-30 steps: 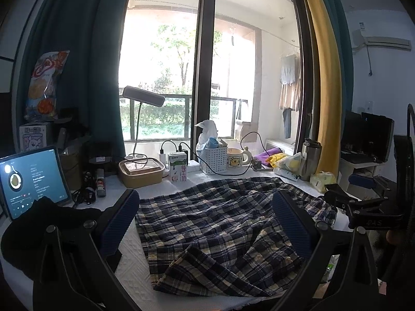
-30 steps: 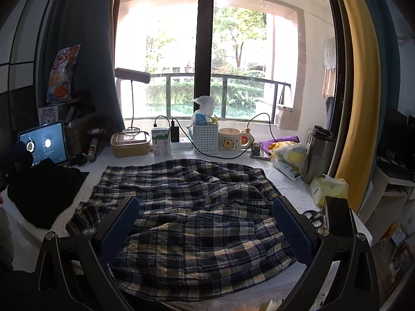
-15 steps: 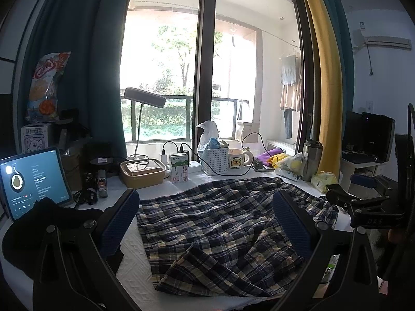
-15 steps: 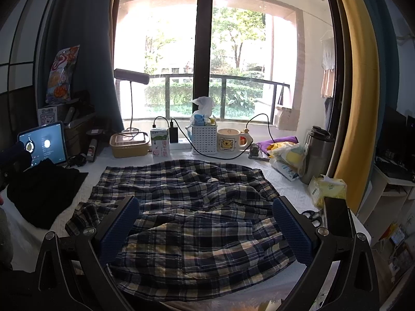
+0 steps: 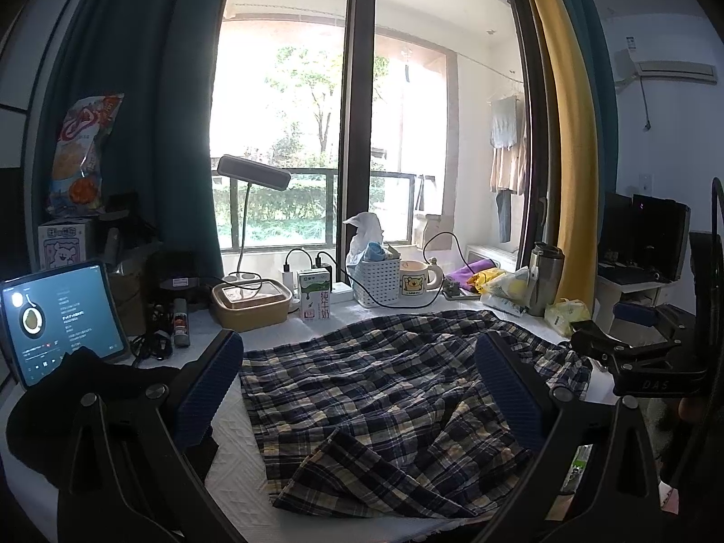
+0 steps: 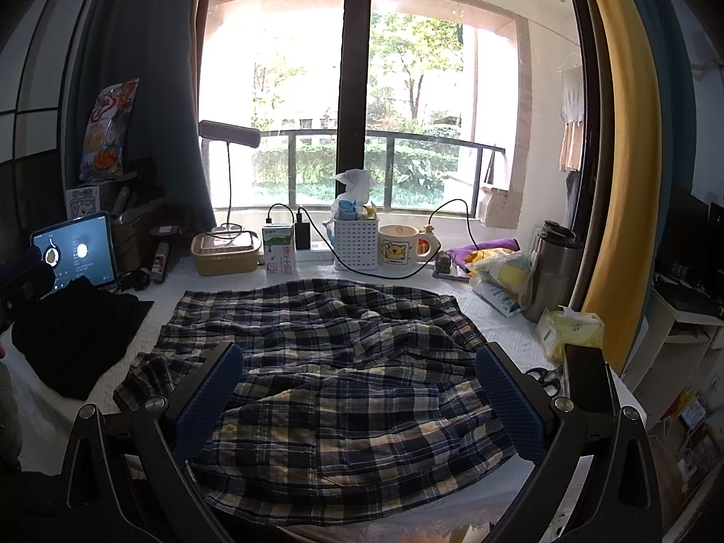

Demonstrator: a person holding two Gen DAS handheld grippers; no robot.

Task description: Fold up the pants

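while both grippers hover spread wide, the plaid pants (image 6: pixel 335 362) lie rumpled on the white cloth (image 5: pixel 240 466).

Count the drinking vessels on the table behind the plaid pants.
2: a bear-print mug right of the white basket, and a steel travel tumbler at the far right by the yellow curtain. The clutter may hide others.

Bright window (image 6: pixel 362 104) with balcony railing, blue and yellow curtains.
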